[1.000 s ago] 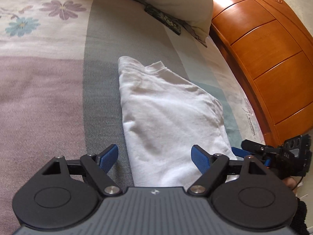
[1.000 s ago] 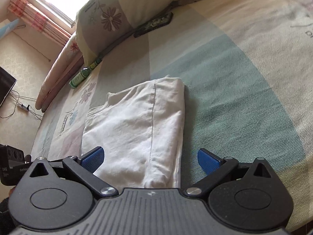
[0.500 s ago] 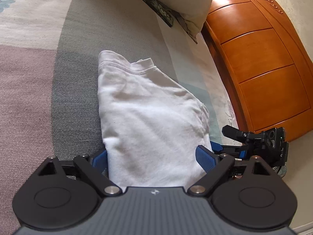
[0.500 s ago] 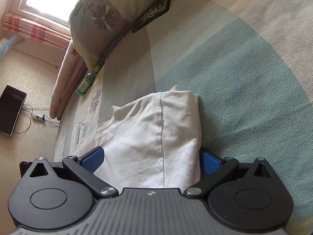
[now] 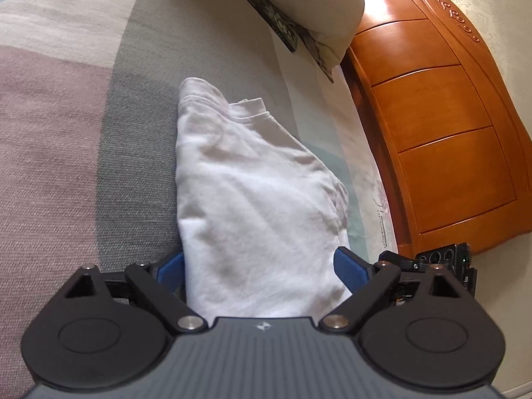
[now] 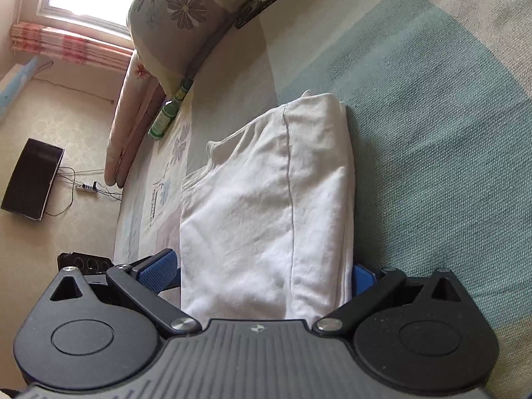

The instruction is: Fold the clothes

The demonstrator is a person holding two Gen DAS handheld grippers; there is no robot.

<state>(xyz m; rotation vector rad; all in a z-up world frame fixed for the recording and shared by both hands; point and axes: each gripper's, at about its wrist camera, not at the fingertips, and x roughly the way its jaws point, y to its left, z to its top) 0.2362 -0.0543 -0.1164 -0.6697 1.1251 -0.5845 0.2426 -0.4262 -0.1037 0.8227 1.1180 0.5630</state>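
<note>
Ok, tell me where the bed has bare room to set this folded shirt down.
Bare: the wide stretch of bedspread beside the shirt, away from the pillow. Crowded: by the pillow, where the green bottle lies.

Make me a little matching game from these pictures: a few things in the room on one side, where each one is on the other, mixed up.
Things:
1. white folded garment
2. green bottle
3. black flat screen
4. wooden headboard

Places:
A. on the floor near a power strip
B. between the blue pads of both tongs
C. at the bed's edge, behind the pillow
D. on the bed beside the pink bolster

Pairs: 1-B, 2-D, 3-A, 4-C
</note>
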